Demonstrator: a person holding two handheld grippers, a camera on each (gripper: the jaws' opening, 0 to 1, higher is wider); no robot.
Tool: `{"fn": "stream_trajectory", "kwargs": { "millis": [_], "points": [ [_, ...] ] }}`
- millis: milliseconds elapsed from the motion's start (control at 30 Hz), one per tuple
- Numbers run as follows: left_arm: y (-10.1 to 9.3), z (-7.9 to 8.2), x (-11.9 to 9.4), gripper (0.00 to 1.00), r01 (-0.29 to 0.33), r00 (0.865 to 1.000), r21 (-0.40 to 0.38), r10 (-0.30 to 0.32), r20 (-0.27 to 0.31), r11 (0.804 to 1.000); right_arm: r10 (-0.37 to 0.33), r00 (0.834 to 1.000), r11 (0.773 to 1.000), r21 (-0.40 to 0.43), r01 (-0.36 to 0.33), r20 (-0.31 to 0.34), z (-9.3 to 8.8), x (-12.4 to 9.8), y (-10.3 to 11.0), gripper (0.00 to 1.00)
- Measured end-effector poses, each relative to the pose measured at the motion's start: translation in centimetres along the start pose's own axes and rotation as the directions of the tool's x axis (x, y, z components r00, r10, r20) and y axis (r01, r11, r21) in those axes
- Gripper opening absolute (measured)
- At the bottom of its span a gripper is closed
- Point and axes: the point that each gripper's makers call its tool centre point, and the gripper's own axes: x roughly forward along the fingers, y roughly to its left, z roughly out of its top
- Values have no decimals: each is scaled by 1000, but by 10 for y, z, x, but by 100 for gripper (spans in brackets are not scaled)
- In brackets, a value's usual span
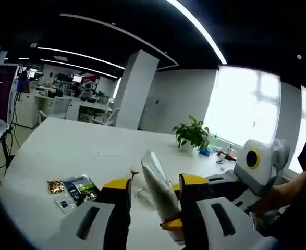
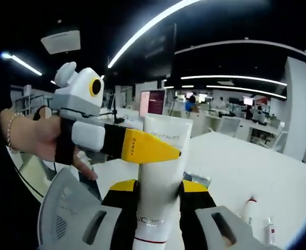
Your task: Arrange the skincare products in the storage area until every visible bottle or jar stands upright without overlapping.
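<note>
A white L'Oreal Revitalift tube (image 2: pixel 167 127) stands upright with my right gripper (image 2: pixel 159 190) shut on its lower part. My left gripper (image 2: pixel 166 151) reaches in from the left, held by a person's hand (image 2: pixel 33 138); one yellow jaw crosses the tube's front and the other is hidden behind it. In the left gripper view the tube (image 1: pixel 154 174) is seen edge-on between the jaws of my left gripper (image 1: pixel 155 183), close to the right jaw, with a gap on the left side. The right gripper (image 1: pixel 169 221) comes in from the right and clamps the tube low down.
On the white table (image 1: pixel 80 146) lie snack-like packets (image 1: pixel 77 190) at the near left. A potted plant (image 1: pixel 193 133) and small bottles (image 1: pixel 227 153) stand at the far end. Two small bottles (image 2: pixel 249 208) lie on the table at the lower right of the right gripper view.
</note>
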Motion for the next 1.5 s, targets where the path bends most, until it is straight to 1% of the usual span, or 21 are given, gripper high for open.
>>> {"fn": "stream_trajectory", "kwargs": {
  "millis": [133,233,300,400,433,500,600,700,800,833,900,1000,1100,1133,1200,1233,1267,1333,1367,1467,1500],
  "points": [
    [-5,3,1,16,3,1000,25,-3,9,1000,0,1000,1000,-16,0,1,2,-2,1,21],
    [-11,4,2,15,16,1000,72,-17,10,997,-6,1000,1000,-20,6,-1,4,-4,0,21],
    [-13,5,3,14,29,1000,76,-29,-2,997,-7,1000,1000,-27,7,-4,3,-5,0,21],
    [-20,6,3,10,74,997,22,-74,-7,997,-8,1000,1000,-14,7,-1,4,-7,0,21],
    [-19,6,3,9,63,998,17,-63,-17,998,-12,1000,1000,-17,12,-1,5,-7,0,22],
    [-20,6,3,8,67,997,-35,-68,-27,997,-10,1000,1000,-10,10,0,5,-8,0,22],
    [-17,8,2,6,91,995,-136,-97,-37,986,3,1000,1000,0,-3,11,10,-13,1,23],
    [-19,11,0,6,117,991,-145,-124,-41,982,27,999,1000,13,-28,26,13,-17,4,23],
    [-25,13,0,5,158,984,-112,-166,-64,981,63,997,997,31,-65,53,15,-20,6,23],
    [-29,12,-1,5,189,976,-78,-195,-91,979,100,993,991,83,-105,63,16,-22,8,22],
    [-38,15,-1,4,250,962,1,-249,-117,968,133,988,984,112,-142,79,18,-25,6,21],
    [-49,24,-5,5,333,936,-6,-331,-117,943,180,975,975,110,-194,131,27,-32,4,20],
    [-59,31,-10,5,415,903,-5,-412,-121,910,237,957,957,129,-259,166,35,-41,5,17],
    [-66,34,-12,5,463,880,-7,-460,-117,886,263,948,950,123,-287,178,39,-45,6,16],
    [-72,39,-16,5,517,851,8,-512,-117,856,308,933,937,112,-331,187,44,-52,8,15],
    [-79,39,-19,5,557,824,-2,-554,-120,830,341,921,925,110,-364,186,45,-55,11,14],
    [-85,42,-21,5,584,806,2,-580,-116,811,372,908,913,98,-395,192,49,-59,14,14],
    [-96,43,-24,5,632,769,2,-627,-122,775,399,896,903,86,-420,194,53,-63,15,16],
    [-101,43,-25,5,644,759,2,-639,-125,765,408,893,900,84,-429,190,53,-63,16,17],
    [-111,44,-23,5,658,749,23,-651,-126,753,433,886,893,57,-447,167,55,-63,21,19],
    [-115,45,-24,5,671,739,47,-662,-126,740,435,886,892,54,-448,164,54,-63,22,18]
  ]
}}
